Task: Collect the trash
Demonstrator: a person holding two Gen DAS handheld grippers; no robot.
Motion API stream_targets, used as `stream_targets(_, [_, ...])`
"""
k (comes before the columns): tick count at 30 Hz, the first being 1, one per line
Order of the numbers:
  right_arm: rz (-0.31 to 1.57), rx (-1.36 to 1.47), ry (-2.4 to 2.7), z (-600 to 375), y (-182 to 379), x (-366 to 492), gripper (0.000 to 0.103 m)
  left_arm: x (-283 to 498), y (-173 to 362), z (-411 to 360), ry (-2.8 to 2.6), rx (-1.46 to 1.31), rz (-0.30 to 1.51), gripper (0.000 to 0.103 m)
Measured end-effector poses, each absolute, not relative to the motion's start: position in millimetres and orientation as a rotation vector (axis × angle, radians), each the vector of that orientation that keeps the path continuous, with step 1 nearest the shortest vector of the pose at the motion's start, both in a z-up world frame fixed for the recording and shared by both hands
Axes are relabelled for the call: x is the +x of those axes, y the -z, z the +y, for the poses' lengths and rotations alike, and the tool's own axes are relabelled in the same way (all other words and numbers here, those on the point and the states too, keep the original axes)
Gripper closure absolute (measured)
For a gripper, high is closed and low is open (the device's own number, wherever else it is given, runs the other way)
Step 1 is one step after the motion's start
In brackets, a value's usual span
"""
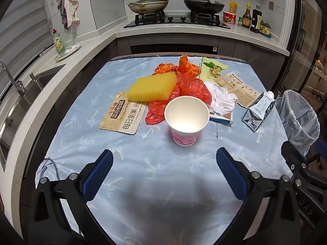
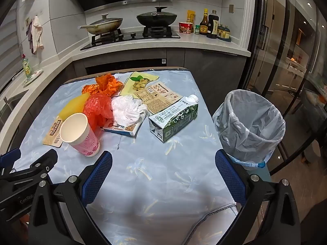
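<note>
Trash lies on a table with a light blue cloth point(image 1: 155, 163). A pink paper cup point(image 1: 186, 120) point(image 2: 78, 134) stands upright nearest me. Behind it lie a yellow sponge point(image 1: 153, 86), a red plastic bag point(image 1: 192, 88) point(image 2: 98, 107), orange wrappers point(image 1: 179, 66), crumpled white paper point(image 1: 221, 98) point(image 2: 127, 110), snack packets point(image 1: 124, 115) and a milk carton point(image 1: 259, 110) point(image 2: 173, 118) on its side. A lined trash bin point(image 2: 249, 124) point(image 1: 298, 118) stands right of the table. My left gripper point(image 1: 164, 165) is open and empty, short of the cup. My right gripper point(image 2: 163, 165) is open and empty, short of the carton.
A kitchen counter wraps the left and back, with a sink point(image 1: 30, 85), a dish soap bottle point(image 1: 58, 41), a stove with two pans point(image 1: 173, 10) and sauce bottles point(image 1: 251, 17). A glass door point(image 2: 286, 51) is on the right.
</note>
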State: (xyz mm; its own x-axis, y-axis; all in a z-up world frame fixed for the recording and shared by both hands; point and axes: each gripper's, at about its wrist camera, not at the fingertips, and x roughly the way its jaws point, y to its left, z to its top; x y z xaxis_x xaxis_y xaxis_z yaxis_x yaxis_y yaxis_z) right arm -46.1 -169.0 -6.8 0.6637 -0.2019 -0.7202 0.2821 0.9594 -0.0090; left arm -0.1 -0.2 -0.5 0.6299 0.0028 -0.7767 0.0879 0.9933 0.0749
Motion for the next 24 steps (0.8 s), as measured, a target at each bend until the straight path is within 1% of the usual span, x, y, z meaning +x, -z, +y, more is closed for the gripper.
stream_targets(10, [0.804,0.111,0.271,-168.8,7.7,-45.5,0.006,3.7,6.9,3.5,0.042,0.083,0.918,0.007])
stream_targets(24, [0.803,0.112,0.272,-168.0,6.8,-45.3,0.006,1.2,3.3,7.6,0.043,0.058,0.908,0.007])
